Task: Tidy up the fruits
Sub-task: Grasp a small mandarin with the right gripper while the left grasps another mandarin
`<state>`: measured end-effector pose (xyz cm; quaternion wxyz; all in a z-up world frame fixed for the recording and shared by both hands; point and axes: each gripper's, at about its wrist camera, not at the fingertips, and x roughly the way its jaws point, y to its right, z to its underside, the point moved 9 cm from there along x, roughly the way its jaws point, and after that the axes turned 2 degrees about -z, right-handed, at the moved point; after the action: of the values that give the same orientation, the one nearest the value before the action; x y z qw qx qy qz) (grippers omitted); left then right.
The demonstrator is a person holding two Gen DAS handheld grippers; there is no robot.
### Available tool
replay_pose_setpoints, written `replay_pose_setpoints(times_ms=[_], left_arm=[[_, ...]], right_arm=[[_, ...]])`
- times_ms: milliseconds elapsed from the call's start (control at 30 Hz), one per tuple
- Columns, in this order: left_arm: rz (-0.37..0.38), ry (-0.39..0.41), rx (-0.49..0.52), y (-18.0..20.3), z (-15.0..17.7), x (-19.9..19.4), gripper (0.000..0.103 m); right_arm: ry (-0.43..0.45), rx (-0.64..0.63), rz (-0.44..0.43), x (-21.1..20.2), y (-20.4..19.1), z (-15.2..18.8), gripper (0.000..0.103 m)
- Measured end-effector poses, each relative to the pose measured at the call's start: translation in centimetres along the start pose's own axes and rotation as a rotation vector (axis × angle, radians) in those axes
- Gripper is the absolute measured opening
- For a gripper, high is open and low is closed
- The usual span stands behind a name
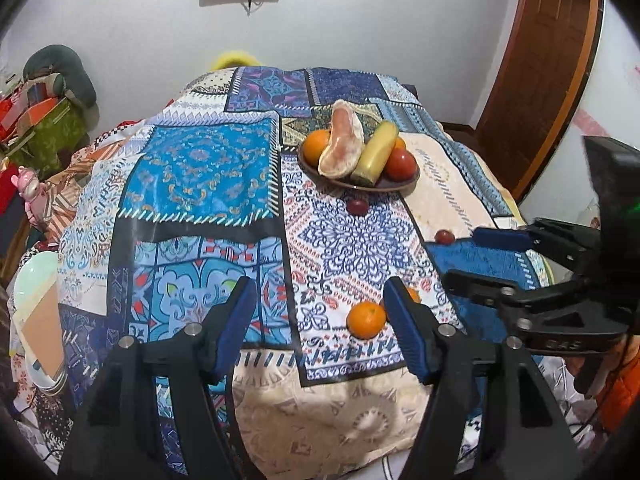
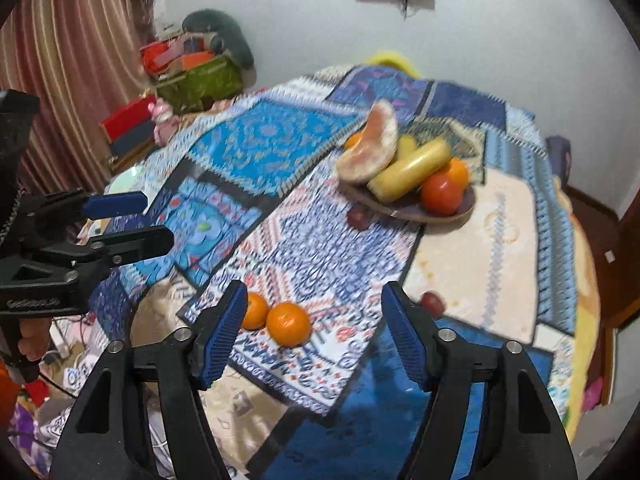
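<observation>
Patchwork-covered desk [image 1: 200, 168] against a pale wall, wooden door at right. Left claw [image 1: 320, 320] spread wide, empty, hovering above the near edge; right claw [image 2: 314, 328] likewise apart and empty. Two loose oranges just ahead: nearer orange [image 1: 366, 319] close beside the left claw's right finger, second orange [image 2: 253, 311] touching it, half hidden. Farther out, two small dark red fruits [image 1: 357, 206] on the cloth, well apart. Beyond, dish [image 1: 394, 185] holding pomelo wedge, banana, tomato, oranges. Judged partly done: four fruits still loose.
</observation>
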<state>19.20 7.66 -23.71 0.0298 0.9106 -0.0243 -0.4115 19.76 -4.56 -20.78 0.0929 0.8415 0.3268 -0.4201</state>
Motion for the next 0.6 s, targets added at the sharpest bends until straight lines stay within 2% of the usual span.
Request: replay_pose_setpoints(times_ms=[133,200,267,467,600], left_arm=[[0.014,-0.017,-0.005,-0.1,0.8,0.3,0.057],[0.014,-0.032,-0.009,-0.1,1.3,0.7,0.051],[0.004,-0.052,-0.012,-0.2,1.7,1.1,0.043],[0.024,-0.090,-0.013,0.0,2.5,2.0,0.043],[0.041,-0.104,0.000,0.5,2.9,2.8,0.043]], right_arm=[[-0.066,-0.014,-0.025,1.9,-1.2,1.0,0.054],[-0.094,-0.023,-0.034,2.9,-1.9,1.6,0.049],[-0.115,-0.025,-0.040,3.6,-2.2,2.1,0.049],[-0.156,-0.020,-0.038,5.3,-2.1,3.1,0.048],[-0.175,-0.009,-0.047,5.9,-1.7,3.6,0.039]])
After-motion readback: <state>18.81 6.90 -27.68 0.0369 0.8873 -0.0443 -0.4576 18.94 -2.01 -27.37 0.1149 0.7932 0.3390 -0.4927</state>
